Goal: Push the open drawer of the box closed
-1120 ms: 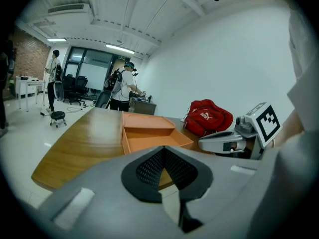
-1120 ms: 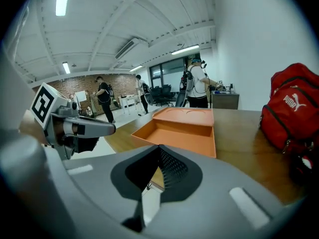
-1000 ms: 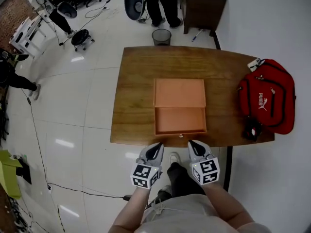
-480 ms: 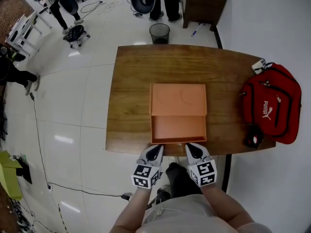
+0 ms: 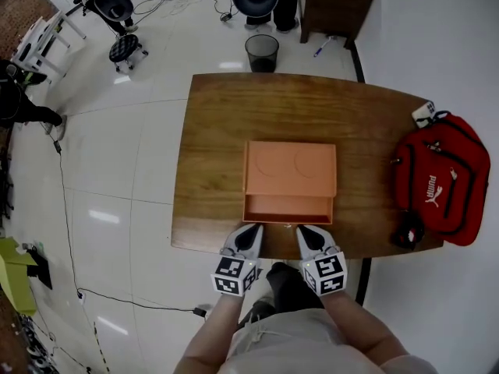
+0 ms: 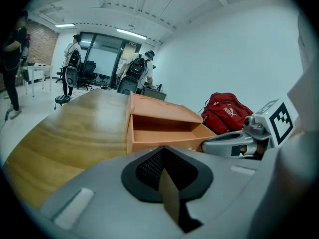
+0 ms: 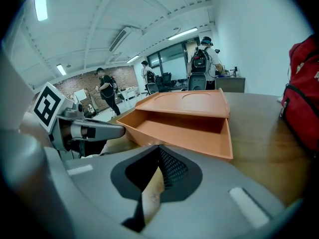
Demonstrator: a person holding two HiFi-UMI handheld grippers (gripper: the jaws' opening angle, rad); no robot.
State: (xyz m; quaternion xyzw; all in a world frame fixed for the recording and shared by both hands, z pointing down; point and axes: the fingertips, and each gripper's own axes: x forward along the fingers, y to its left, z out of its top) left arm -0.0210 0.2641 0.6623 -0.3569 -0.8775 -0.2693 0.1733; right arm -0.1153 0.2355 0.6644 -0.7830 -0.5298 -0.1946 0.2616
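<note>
An orange box (image 5: 290, 166) sits in the middle of the wooden table (image 5: 210, 146). Its drawer (image 5: 288, 209) sticks out a short way toward me and is empty inside. My left gripper (image 5: 251, 229) and right gripper (image 5: 302, 230) are both shut with nothing in them. Their tips are at the drawer's front panel, left and right of its small knob; I cannot tell whether they touch it. In the left gripper view the drawer (image 6: 164, 132) lies just past the left gripper (image 6: 164, 151). The right gripper view has the drawer (image 7: 184, 133) just ahead of the right gripper (image 7: 159, 151).
A red backpack (image 5: 440, 181) lies at the table's right end, with a small white object (image 5: 423, 113) behind it and a black item (image 5: 407, 231) in front. A waste bin (image 5: 263, 51) stands beyond the far edge. People and office chairs are farther back.
The drawer has slid well into the box and now sticks out much less. Both grippers have moved forward over the table's near edge, following the drawer front.
</note>
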